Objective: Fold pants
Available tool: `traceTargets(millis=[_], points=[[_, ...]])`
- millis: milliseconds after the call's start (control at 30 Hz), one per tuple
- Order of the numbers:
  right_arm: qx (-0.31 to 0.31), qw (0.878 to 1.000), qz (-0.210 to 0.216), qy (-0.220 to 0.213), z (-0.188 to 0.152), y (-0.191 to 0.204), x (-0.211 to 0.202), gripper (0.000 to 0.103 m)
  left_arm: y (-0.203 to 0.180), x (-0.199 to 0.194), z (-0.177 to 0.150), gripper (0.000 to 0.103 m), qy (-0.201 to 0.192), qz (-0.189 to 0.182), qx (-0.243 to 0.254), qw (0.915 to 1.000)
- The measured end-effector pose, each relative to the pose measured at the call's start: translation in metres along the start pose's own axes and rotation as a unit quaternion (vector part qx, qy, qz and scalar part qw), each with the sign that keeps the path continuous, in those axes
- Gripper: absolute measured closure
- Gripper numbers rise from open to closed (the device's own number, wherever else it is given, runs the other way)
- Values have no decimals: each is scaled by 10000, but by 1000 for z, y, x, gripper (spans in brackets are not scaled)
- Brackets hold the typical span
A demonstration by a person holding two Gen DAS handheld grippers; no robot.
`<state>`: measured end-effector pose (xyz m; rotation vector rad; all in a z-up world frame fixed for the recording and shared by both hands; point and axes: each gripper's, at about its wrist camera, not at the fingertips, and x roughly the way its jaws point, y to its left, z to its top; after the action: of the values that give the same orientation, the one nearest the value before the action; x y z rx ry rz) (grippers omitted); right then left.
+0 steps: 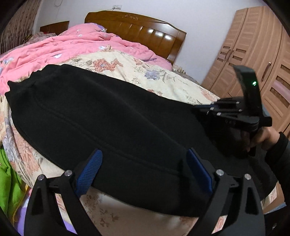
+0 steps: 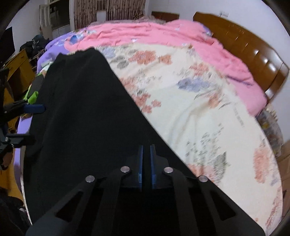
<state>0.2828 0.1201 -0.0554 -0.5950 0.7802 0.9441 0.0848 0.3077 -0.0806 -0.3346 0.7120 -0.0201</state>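
Presently noted: black pants (image 1: 108, 118) flat on floral bed (image 1: 126, 65), frame centre; left claw (image 1: 143, 170) spread wide over near edge; right claw (image 2: 146, 163) pinching pants' cloth, lower centre.

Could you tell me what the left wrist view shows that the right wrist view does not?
Only the left view: the wardrobe, the person's hand on the right claw's handle, and the open left claw over the pants' edge. Only the right view: the curtains, a desk, and the right claw shut on the pants. Both: the pants, floral sheet, pink quilt and headboard.
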Motion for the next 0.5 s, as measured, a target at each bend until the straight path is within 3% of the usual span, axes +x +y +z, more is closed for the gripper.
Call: traceTargets(millis=[100, 167, 267, 367, 433, 500], points=[[208, 9991, -154, -325, 7, -10, -16, 96, 0, -4, 2, 9, -17, -18, -41, 10000], [308, 9989, -308, -165, 8, -18, -5, 96, 0, -3, 2, 9, -7, -26, -72, 10000], [353, 9990, -142, 228, 2, -18, 20, 92, -3, 2, 1, 8, 58, 123, 6, 9999], [653, 9978, 67, 80, -2, -22, 12, 86, -10, 8, -1, 7, 253, 371, 344, 9984], [900, 9954, 327, 23, -4, -30, 0, 62, -12, 9, -2, 7, 363, 508, 495, 9968], [1191, 9916, 298, -395, -10, -42, -27, 41, -13, 9, 0, 7, 499, 744, 575, 9943]])
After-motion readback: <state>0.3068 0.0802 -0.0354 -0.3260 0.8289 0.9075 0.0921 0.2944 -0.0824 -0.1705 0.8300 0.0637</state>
